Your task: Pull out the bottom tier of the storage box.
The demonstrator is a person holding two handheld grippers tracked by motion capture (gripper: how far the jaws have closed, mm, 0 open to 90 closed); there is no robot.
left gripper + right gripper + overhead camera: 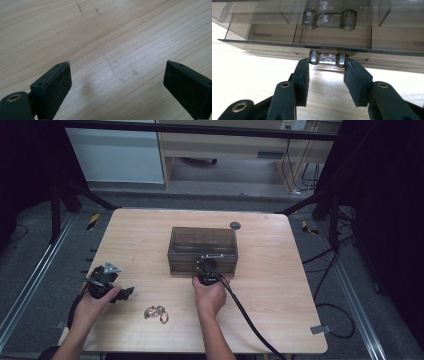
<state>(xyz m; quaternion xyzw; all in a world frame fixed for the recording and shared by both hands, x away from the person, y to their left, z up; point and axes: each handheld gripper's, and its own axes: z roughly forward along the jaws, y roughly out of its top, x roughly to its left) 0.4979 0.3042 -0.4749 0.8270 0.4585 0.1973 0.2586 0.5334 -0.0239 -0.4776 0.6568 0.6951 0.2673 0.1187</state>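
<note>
**Ana:** Since the drawer box (202, 251) sits mid-worktop, let's place everything against it. What's furthest left of it?

**Ben:** The left tool (116, 292), well to the left of the box and nearer the person's edge. Its jaws stand wide apart with nothing between them, just bare wood of the worktop (105, 37) in the left gripper view. My guess is it's parked there to stay out of the way while the other hand works.

**Ana:** And between that and the box?

**Ben:** A small cluster of trinkets (156, 313), maybe rings or clips, too small to tell. It lies ahead-left of the box's front, on the person's side. Probably waiting to go into a drawer, so it's kept within reach.

**Ana:** Then the box itself?

**Ben:** Smoky see-through plastic, with drawers stacked in it. The right tool (327, 65) is at its front face, low down. Its jaws flank the lower drawer's handle (327, 59), a clear bar with two knobbed ends, one pad beside each end. They look right against it, but I can't tell whether they're actually clamped or just closing in.

**Ana:** Why straddle it from the sides?

**Ben:** A grip across the bar lets a straight pull toward the person slide the drawer out without twisting it.

**Ana:** Anything right of the box?

**Ben:** A small dark disc (235, 225) just beyond its far right corner.
</note>
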